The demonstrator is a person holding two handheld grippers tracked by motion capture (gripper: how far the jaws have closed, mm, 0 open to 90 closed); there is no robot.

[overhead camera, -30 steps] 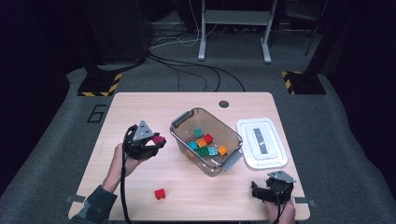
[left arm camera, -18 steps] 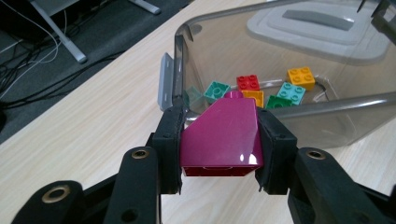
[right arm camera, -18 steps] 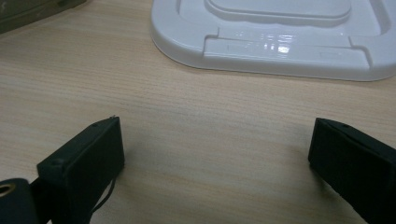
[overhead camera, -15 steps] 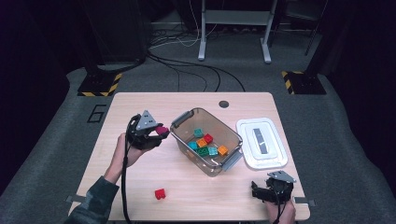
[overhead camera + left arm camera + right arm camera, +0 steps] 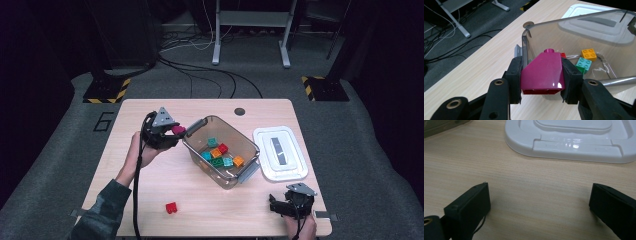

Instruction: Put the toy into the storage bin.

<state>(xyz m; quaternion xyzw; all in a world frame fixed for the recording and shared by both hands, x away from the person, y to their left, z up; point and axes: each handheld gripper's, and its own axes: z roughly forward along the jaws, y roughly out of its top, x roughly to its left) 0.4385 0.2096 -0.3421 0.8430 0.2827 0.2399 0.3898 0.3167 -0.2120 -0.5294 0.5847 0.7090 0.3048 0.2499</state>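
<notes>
Presently, left hand-held gripper (image 5: 541, 75) clamped on a magenta sloped brick (image 5: 543, 73), one pad against each side face, single stud on top pointing away from the camera. Brick held off the bench (image 5: 150, 195), just at the near end wall of the clear plastic bin (image 5: 222, 177); in the high view the brick (image 5: 178, 130) sits right at the bin's left rim, beside the grey latch handle (image 5: 196, 125). Whether brick and rim touch, cannot tell.

Inside the bin: loose bricks on the floor of it, among them an orange brick (image 5: 588, 54), a teal brick (image 5: 584, 63), a green one partly behind the teal, and a red brick (image 5: 563, 55) mostly hidden by the magenta one. High view shows the same cluster, red (image 5: 223, 148), orange (image 5: 238, 161), teal (image 5: 212, 142).

Right hand-held gripper (image 5: 540, 202) low over the bench near the front right corner, jaws spread wide, bare wood between them, holding nothing. White bin lid (image 5: 571, 140) lies flat just beyond it; in the high view the lid (image 5: 280, 152) is to the right of the bin, just beside it.

One small red brick (image 5: 171, 207) alone on the bench near the front edge, well apart from both grippers. Round dark grommet (image 5: 240, 111) at the far edge of the bench.
</notes>
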